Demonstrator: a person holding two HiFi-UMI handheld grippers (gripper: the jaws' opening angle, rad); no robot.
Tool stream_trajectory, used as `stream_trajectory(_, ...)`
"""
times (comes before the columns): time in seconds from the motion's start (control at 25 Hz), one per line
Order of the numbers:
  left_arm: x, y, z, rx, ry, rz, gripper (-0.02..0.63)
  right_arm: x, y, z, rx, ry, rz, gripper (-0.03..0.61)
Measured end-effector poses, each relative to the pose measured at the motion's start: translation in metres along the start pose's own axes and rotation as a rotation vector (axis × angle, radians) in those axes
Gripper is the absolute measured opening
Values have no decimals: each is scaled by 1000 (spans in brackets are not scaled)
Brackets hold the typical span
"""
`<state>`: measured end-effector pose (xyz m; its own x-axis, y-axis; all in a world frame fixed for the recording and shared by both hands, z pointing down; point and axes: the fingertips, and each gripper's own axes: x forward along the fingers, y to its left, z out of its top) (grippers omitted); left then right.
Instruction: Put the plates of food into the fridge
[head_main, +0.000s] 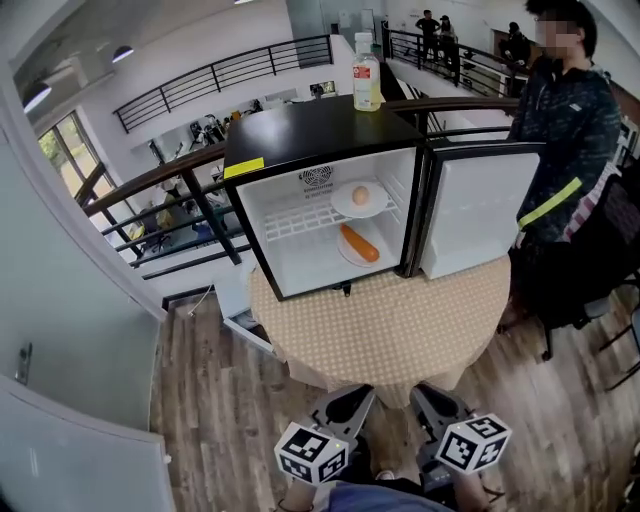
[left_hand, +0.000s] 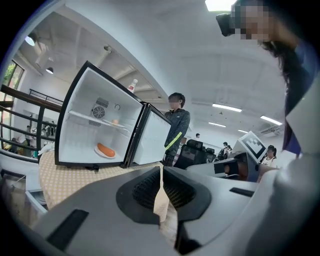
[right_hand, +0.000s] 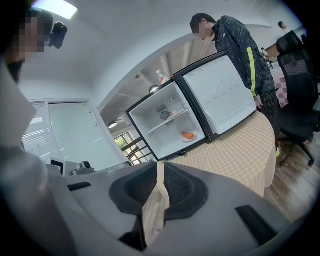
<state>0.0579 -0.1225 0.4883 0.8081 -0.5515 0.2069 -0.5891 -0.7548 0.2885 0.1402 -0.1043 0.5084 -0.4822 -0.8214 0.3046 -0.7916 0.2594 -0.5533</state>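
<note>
Open fridge (head_main: 300, 135), food inside.
Upper plate (head_main: 341, 204): pale ball; lower plate (head_main: 347, 254): orange sausage; my left tongs (left_hand: 161, 172), right tongs (right_hand: 160, 170) clenched empty.

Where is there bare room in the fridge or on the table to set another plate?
The tablecloth in front of the open fridge is bare to its near edge. Inside, the left half of the wire shelf, beside the upper plate, and the floor left of the lower plate are free. Both levels' right sides are taken.
</note>
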Motion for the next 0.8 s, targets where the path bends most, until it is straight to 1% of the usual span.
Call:
stream_trajectory(0.32,-54,-68,-37,23,23,50,18,-59,37,-49,-20,31,86,51)
stream_trajectory(0.52,-79,-91,-46,40,32,70,18,-79,57,-65,-4,28,134,49)
stream_trajectory(0.8,-98,-105,-42,74,20,55,18,-94,76,-70,3,14,118,46)
